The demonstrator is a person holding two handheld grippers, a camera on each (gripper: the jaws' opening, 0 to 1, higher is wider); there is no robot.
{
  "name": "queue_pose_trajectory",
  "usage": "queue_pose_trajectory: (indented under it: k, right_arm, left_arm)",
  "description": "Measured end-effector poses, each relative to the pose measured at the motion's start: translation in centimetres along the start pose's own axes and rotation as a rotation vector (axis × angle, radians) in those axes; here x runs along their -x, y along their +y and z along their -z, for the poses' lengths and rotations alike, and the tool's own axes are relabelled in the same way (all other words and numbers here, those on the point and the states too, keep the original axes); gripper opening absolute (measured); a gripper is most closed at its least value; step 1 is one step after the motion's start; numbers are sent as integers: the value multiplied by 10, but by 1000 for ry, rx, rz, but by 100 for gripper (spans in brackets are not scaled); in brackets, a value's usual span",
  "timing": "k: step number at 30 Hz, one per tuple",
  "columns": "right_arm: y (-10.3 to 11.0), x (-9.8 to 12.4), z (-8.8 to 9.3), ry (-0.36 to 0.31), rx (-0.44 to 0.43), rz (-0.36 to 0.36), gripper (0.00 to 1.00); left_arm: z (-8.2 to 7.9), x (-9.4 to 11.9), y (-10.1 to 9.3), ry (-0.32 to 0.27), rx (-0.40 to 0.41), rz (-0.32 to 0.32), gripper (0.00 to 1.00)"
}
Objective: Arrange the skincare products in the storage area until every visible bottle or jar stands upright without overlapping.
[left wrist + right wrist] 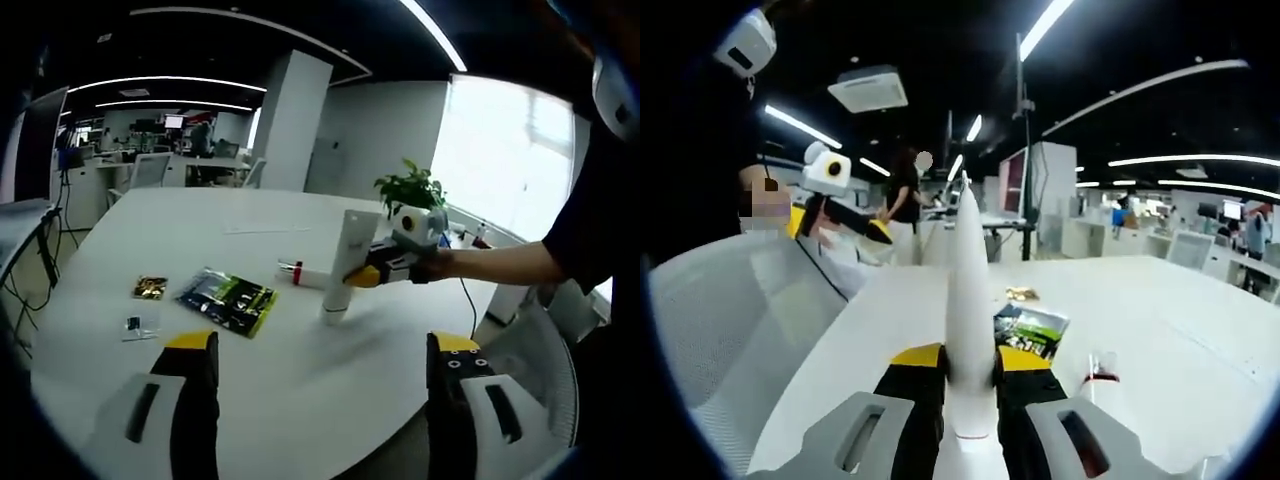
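Our right gripper (968, 372) has its fingers clamped on the white tube (343, 262), cap down on the counter (300, 400); our left gripper (325, 375) hangs open, empty. Released off-balance, the tube could topple onto the small bottle (300, 273) lying beside it.

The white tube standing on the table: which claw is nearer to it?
Right. The right claw is shut on the white tube; the left claw is open, hanging apart from it above the table's near edge.

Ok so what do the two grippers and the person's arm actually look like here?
The left gripper has black fingers capped with yellow tips, on pale grey slotted mounts. The right gripper is built the same: black fingers, yellow tips, grey slotted bases. In the left gripper view, the person's arm comes out of a dark short sleeve.
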State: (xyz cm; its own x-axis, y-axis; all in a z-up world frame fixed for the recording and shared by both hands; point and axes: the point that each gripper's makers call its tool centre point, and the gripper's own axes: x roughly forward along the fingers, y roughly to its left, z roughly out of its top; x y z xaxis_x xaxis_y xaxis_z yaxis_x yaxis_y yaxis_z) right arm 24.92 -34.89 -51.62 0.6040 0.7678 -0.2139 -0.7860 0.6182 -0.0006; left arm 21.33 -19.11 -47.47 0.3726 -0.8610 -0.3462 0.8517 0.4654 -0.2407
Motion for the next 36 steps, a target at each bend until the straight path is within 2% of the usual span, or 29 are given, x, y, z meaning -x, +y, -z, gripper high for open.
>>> queue_pose_trajectory:
  k: [9,19,23,32,35,36]
  right_arm:
    - [0,0,-1,13,-13,8,12]
    - [-4,3,-5,33,-42,37,21]
    - [-10,10,-4,58,-59,88,22]
    - [-1,29,-6,99,-107,131,30]
    - [0,38,-4,129,-117,153,36]
    - [-3,42,-2,144,-126,181,38]
  left_arm:
    - [0,0,0,3,2,-4,77]
    - [-1,2,-3,12,1,8,77]
    - [-4,5,-6,25,-8,12,77]
    - [-14,9,-10,34,-13,17,77]
    - [-17,6,-15,40,-26,34,76]
    - [-18,6,-16,44,-32,38,76]
